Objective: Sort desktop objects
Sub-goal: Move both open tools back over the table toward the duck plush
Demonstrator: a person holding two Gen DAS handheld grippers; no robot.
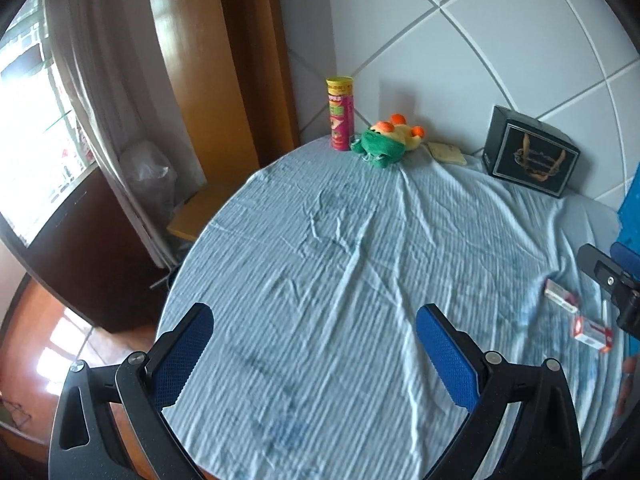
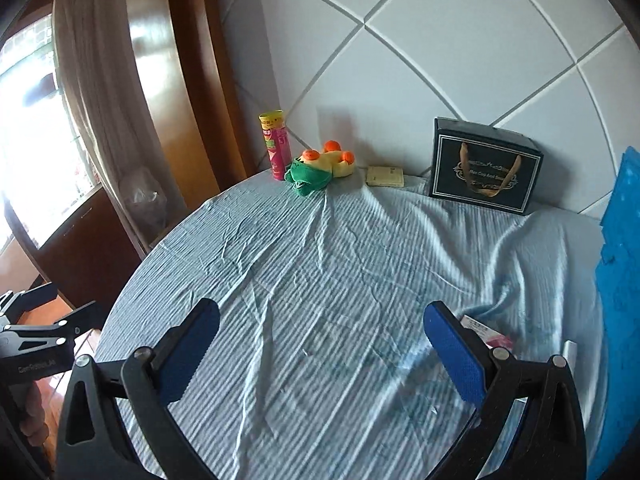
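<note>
A pink and yellow chip can (image 1: 341, 114) (image 2: 275, 145) stands at the far edge of a round table covered by a light blue striped cloth (image 1: 340, 264) (image 2: 320, 264). Beside it lies a green and yellow plush toy (image 1: 386, 138) (image 2: 320, 169), then a small beige packet (image 1: 447, 153) (image 2: 385, 176) and a black gift box (image 1: 530, 153) (image 2: 484, 168). Two small red and white boxes (image 1: 560, 294) (image 1: 592, 334) lie at the right; one (image 2: 490, 330) shows behind my right finger. My left gripper (image 1: 314, 328) and right gripper (image 2: 322, 328) hover open and empty over the cloth.
A blue basket (image 1: 630, 208) (image 2: 622, 280) stands at the table's right edge. A tiled wall backs the table. To the left are a wooden door frame, a curtain, a window and a wooden chair (image 1: 200, 210) below the table edge.
</note>
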